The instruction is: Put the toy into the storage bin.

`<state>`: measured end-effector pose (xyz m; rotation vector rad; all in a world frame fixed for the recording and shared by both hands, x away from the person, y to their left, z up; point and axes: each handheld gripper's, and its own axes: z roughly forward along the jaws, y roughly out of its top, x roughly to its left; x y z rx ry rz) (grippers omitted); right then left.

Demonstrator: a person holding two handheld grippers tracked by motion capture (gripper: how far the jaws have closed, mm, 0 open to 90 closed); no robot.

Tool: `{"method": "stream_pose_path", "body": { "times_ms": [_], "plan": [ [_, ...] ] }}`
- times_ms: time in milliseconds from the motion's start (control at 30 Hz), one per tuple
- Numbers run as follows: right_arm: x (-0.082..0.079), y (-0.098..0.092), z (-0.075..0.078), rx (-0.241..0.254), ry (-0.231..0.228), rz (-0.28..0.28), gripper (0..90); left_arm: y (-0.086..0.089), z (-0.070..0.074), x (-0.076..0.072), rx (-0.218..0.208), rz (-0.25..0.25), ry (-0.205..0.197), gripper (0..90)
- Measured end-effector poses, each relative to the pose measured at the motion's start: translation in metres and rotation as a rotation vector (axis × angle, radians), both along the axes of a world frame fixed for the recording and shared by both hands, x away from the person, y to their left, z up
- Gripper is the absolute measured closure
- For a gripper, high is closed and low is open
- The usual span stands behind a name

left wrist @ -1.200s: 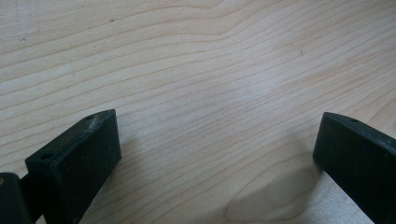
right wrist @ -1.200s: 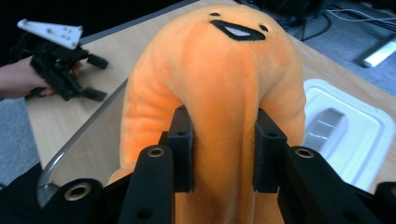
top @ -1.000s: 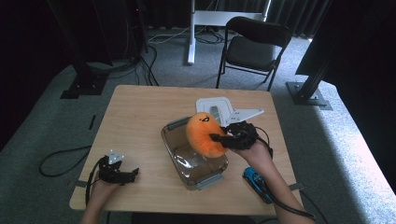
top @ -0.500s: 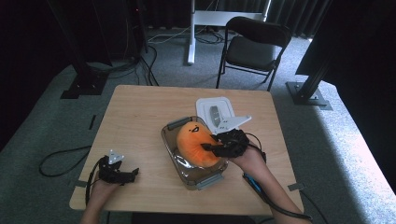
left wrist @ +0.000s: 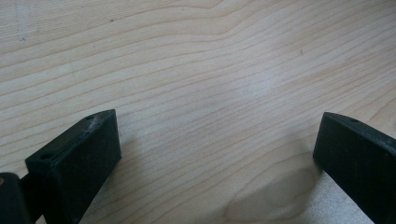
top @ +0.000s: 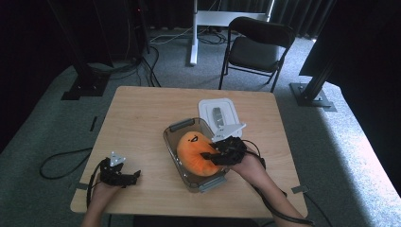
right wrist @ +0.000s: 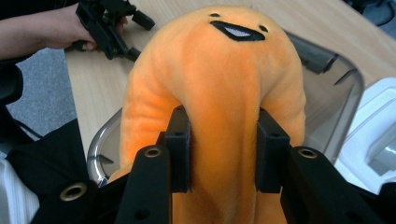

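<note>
The orange plush toy (right wrist: pixel 219 93), black smiling face stitched on, hides the clear container's (top: pixel 176 142) floor; right tongs (right wrist: pixel 223 149) pinch its middle. Left tongs (left wrist: pixel 215 154) gape, holding nothing, well left of the container.

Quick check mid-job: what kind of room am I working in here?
Probably a lab or recording studio rather than a home: a lone wooden table on grey carpet, dark metal stands with loose floor cables, and a folding chair behind.
</note>
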<state>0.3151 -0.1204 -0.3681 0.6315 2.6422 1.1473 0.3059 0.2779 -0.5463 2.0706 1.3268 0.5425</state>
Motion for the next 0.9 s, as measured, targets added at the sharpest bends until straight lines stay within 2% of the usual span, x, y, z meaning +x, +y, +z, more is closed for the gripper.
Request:
{"method": "stream_pose_path", "body": {
  "times_ms": [133, 667, 900],
  "plan": [
    [-0.001, 0.004, -0.007, -0.028, 0.005, 0.009, 64.5, 0.0, 0.0, 0.0, -0.001, 0.001, 0.001, 1.2],
    [0.007, 0.012, -0.023, -0.061, 0.04, 0.008, 63.5, 0.0, 0.0, 0.0, 0.0, -0.003, 0.001, 1.2],
    [0.011, 0.016, -0.035, -0.096, 0.074, 0.007, 61.4, 0.0, 0.0, 0.0, -0.001, -0.003, 0.001, 1.2]
  ]
}}
